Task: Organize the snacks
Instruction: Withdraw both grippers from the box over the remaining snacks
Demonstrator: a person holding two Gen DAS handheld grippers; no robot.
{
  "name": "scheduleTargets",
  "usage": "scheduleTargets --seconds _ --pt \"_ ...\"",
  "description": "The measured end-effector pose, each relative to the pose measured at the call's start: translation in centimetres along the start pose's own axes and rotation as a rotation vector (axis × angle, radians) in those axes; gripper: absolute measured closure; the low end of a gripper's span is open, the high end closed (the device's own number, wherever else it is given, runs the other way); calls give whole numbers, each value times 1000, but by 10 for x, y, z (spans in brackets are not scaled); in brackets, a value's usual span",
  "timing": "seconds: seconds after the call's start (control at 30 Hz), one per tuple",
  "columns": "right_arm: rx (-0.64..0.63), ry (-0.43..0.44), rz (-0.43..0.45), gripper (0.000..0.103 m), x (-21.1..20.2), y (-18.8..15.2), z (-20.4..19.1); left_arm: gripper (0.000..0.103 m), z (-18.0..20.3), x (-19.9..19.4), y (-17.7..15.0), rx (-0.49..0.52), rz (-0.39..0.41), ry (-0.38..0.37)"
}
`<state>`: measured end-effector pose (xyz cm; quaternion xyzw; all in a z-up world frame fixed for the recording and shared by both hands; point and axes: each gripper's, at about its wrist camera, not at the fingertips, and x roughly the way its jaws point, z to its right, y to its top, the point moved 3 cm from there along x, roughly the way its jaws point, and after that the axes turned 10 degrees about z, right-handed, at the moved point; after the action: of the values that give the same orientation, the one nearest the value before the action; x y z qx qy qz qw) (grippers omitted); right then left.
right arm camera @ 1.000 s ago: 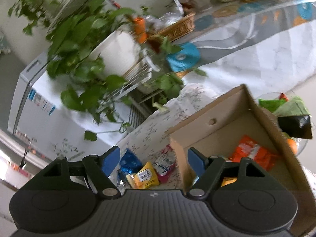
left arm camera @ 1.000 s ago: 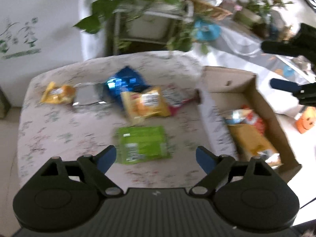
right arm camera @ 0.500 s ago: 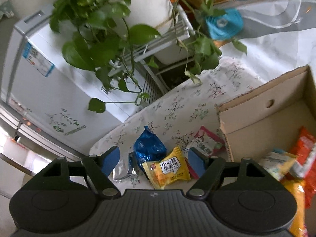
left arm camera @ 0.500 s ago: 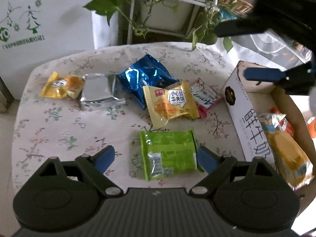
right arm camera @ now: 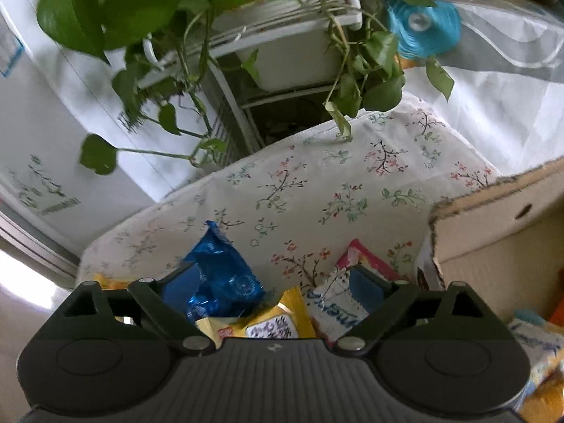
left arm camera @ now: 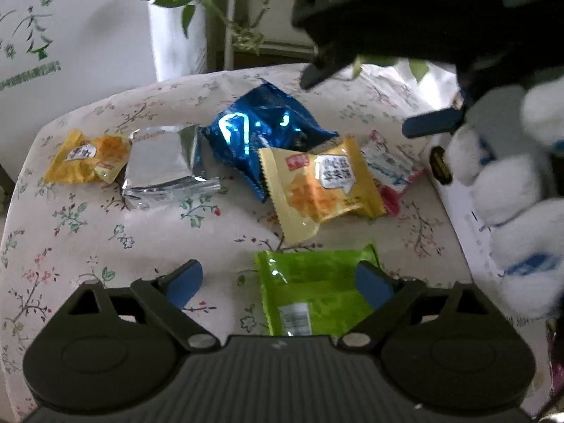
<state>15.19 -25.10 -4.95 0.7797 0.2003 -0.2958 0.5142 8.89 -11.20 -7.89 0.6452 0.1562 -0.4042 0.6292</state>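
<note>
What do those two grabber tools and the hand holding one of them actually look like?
Each tool is matte black plastic: a ribbed middle panel, two rounded lobes with round screw heads, and angled black links. The left gripper and right gripper both end in flat blue fingers. The hand holding the right one wears a white knitted glove with blue marks. No cables show.

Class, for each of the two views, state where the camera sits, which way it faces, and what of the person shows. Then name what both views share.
Left wrist view: on the left gripper, looking down at the green snack packet; the right gripper and a white-gloved hand show.
Right wrist view: on the right gripper, facing the houseplant.
Shared: blue snack packet, yellow snack packet.
</note>
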Motion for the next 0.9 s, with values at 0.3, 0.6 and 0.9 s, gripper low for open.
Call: scheduleTargets --seconds 0.3,0.6,0.9 --pt "-76 -100 -21 3 24 -5 -2 1 -11 0 -3 23 -9 20" --pt "42 4 -152 0 26 -17 0 0 -46 -10 -5 -3 -19 44" --pt "56 142 -268 0 9 -39 -19 0 -80 -22 -9 -19 -48 45"
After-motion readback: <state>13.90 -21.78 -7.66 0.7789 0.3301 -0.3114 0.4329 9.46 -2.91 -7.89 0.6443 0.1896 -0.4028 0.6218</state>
